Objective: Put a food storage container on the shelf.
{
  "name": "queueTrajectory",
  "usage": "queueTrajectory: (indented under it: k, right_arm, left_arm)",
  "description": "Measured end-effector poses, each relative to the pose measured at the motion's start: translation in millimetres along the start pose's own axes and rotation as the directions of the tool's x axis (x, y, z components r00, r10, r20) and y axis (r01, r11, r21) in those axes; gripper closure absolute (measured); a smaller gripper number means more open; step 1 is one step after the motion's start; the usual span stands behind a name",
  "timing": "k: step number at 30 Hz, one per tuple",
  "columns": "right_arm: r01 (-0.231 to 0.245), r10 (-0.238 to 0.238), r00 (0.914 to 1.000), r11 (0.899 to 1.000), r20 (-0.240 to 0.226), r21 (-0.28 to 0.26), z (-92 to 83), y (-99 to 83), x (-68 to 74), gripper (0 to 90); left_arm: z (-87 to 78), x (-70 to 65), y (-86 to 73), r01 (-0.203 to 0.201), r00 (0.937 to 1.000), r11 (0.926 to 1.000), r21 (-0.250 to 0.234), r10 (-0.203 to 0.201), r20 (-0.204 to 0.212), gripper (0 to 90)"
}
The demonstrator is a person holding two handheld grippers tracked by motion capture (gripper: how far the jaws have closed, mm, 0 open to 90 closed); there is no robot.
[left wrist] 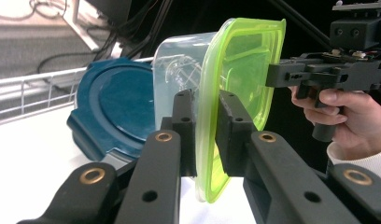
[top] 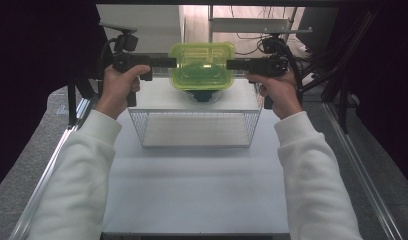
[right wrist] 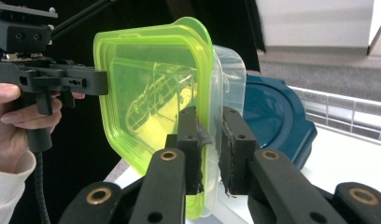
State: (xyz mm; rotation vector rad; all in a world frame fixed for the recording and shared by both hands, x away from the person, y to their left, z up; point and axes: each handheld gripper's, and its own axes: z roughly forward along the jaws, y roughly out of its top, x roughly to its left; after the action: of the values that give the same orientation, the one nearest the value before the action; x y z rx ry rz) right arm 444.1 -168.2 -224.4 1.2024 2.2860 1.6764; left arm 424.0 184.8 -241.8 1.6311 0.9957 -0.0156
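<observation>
From the high view, one clear food container with a lime-green lid (top: 202,65) hangs in the air between the two grippers, above the far end of a white bench (top: 192,175) and just over a single wire basket (top: 194,127); the left gripper (top: 173,62) comes in level at its left edge and the right gripper (top: 230,64) at its right edge, each held in a hand with a white sleeve. That view looks straight onto the lid and hides most of what lies beneath it, where a dark blue shape peeks out below the container. The left gripper view shows the box edge-on: its two black fingers (left wrist: 184,122) are clenched on the green rim with the clear tub (left wrist: 179,70) behind it, and a dark blue lidded container (left wrist: 111,109) rests on the white surface beside a wire rail, with the other gripper pinching the far edge. The right gripper view gives the mirror of this, its fingers (right wrist: 190,140) clenched on the rim of the lid (right wrist: 151,88) and tub, the blue container (right wrist: 277,121) behind them. Counted: two grippers, two containers, one basket
</observation>
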Motion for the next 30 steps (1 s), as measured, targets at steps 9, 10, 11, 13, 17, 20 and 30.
queueTrajectory:
  k: [9, 10, 11, 13, 17, 20, 30]
  right_arm:
    - [-0.089, 0.089, 0.9958, 0.995, 0.021, 0.041, 14.2, 2.8, -23.2, 78.6]
    - [-0.101, 0.1, 0.9947, 0.994, 0.022, 0.047, 15.9, 2.8, -25.7, 78.5]
    - [-0.114, 0.113, 0.9933, 0.992, 0.025, 0.054, 18.1, 2.6, -28.1, 78.3]
    - [-0.142, 0.141, 0.9899, 0.989, 0.015, 0.05, 21.0, 3.3, -33.5, 78.1]
    - [-0.19, 0.191, 0.9817, 0.98, -0.001, 0.061, 27.6, 8.7, -43.3, 77.0]
    - [-0.251, 0.252, 0.9678, 0.965, -0.004, 0.071, 35.1, 11.7, -52.3, 75.7]
    - [-0.374, 0.376, 0.9264, 0.925, -0.019, 0.063, 50.2, 9.0, -66.3, 71.0]
  left_arm:
    - [20.8, 22.0, 1.8, 0.09, 0.9958, 0.9957, 0.021, -0.09, 0.015, 79.3]
    - [22.6, 23.7, 1.9, 0.103, 0.9946, 0.9944, 0.023, -0.103, 0.014, 79.4]
    - [23.5, 26.6, 1.8, 0.108, 0.9938, 0.9939, 0.021, -0.109, 0.022, 79.4]
    - [25.2, 32.5, 2.5, 0.141, 0.989, 0.9899, 0.016, -0.142, 0.043, 79.2]
    - [29.6, 42.7, 5.5, 0.182, 0.9818, 0.9832, 0.012, -0.182, 0.053, 78.7]
    - [33.7, 52.9, 6.3, 0.247, 0.9662, 0.969, 0.016, -0.247, 0.074, 77.5]
    - [42.8, 74.7, 4.1, 0.348, 0.932, 0.9375, 0.008, -0.347, 0.106, 72.8]
